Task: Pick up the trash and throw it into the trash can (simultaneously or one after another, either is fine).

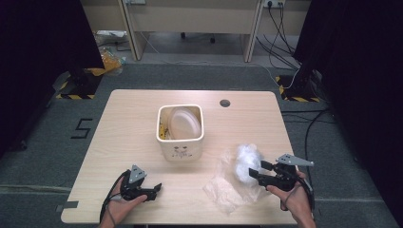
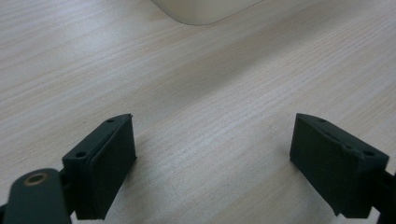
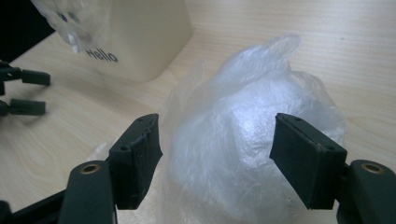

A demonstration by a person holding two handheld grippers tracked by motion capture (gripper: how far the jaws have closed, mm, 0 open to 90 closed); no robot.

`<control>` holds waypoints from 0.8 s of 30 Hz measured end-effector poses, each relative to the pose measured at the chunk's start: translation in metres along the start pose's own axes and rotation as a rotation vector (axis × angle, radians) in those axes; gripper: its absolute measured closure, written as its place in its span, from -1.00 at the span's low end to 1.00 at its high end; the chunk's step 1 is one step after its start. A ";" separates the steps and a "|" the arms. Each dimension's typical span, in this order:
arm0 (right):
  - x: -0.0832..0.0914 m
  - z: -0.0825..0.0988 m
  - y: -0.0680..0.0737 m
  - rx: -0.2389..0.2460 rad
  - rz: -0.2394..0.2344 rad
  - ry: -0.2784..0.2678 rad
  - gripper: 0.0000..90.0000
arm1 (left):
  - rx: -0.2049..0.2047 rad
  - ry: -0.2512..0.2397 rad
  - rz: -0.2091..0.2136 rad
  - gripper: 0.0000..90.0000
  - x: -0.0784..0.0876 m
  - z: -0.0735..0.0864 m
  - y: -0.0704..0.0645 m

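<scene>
**Jaws spread about a crumpled plastic bag beside the bin**

The right gripper point(image 3: 217, 156) was seen with its two black jaws standing wide apart, one on either side of a crumpled, translucent white plastic bag point(image 3: 254, 140). The bag bulged up between the jaws, but no pad was seen pressing on it, so nothing was gripped. In the high view the same gripper point(image 1: 260, 170) was held at the bag's point(image 1: 246, 164) near right edge, and a flat, clear skirt of the plastic was spread on the light wooden table point(image 1: 133, 123) in front of the bag and to its left.

The cream, square plastic bin point(image 1: 180, 132) stood just left of the bag and behind it, apart from it, with a pale round plate point(image 1: 184, 123) leaned inside. Dark lettering was read on the bin's wall point(image 3: 140, 42) in the right gripper view.

The left gripper point(image 1: 154, 189) was held well to the left of the bag, in front of the bin. Its jaws point(image 2: 212, 163) were spread wide over bare wood, with nothing held between them.
</scene>
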State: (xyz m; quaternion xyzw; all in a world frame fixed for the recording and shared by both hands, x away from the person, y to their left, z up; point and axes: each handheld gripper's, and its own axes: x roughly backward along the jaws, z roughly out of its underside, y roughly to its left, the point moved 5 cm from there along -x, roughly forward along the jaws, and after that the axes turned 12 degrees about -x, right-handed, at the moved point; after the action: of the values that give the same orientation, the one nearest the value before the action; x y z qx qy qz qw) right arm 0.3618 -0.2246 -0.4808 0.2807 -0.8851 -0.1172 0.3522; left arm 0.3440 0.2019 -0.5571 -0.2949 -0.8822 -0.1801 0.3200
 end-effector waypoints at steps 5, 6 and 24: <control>-0.011 0.008 -0.008 0.033 0.081 0.037 -0.26 | 0.000 -0.001 0.000 -0.70 0.000 0.000 0.000; -0.014 0.010 -0.009 0.035 0.092 0.043 -0.24 | 0.001 -0.002 0.000 -0.70 0.000 0.000 0.000; 0.008 0.000 -0.018 0.023 0.045 -0.026 0.78 | 0.000 0.000 0.000 -0.70 0.000 0.000 0.000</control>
State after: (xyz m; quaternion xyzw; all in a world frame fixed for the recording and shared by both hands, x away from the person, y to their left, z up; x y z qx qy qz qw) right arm 0.3649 -0.2436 -0.4837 0.2631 -0.8971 -0.1026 0.3397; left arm 0.3440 0.2019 -0.5571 -0.2947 -0.8823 -0.1801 0.3199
